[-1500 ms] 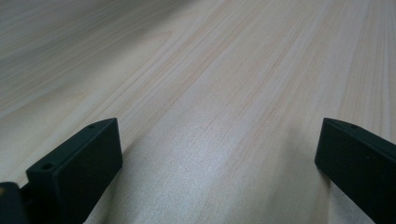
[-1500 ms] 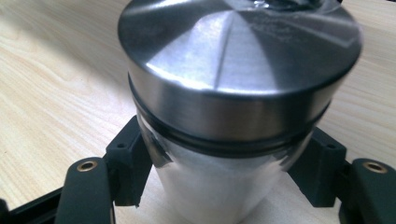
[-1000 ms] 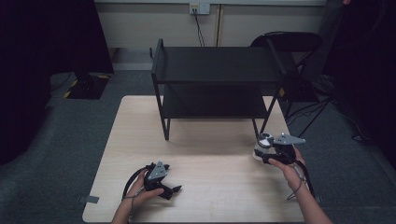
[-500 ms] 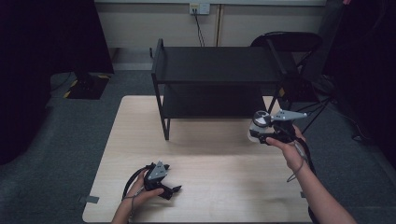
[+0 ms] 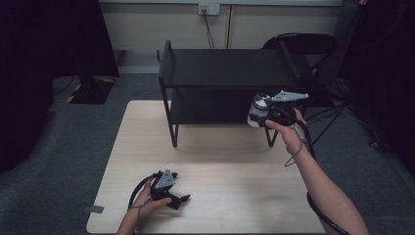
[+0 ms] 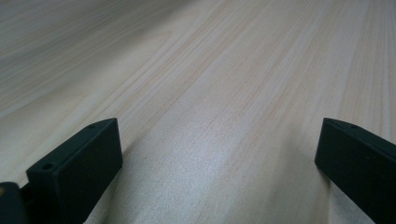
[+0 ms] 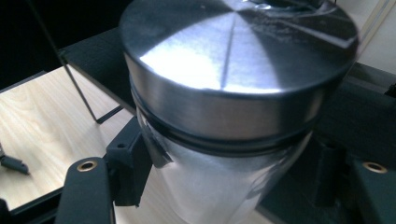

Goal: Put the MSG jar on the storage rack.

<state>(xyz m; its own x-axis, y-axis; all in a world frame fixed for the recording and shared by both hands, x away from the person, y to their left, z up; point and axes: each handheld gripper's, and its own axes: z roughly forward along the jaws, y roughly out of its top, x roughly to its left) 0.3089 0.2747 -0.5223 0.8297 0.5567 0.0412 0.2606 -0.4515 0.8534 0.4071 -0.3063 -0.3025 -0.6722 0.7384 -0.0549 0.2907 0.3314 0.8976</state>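
Pale wood-grain table (image 5: 230, 166) bearing a black two-tier metal shelf (image 5: 230, 68) at its far edge. Right gripper (image 5: 264, 113), raised before the shelf's right end, clamps a clear glass jar (image 7: 219, 186) with a brushed-metal lid (image 7: 233, 60) between its black jaws. Left gripper (image 5: 177, 199), near left on the tabletop, jaws wide apart, nothing between them.

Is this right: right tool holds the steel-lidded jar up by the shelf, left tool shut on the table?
Not quite. The left tool is open: the left gripper view shows its jaws wide apart with bare table between them. The rest holds: the right tool grips the jar up by the shelf.
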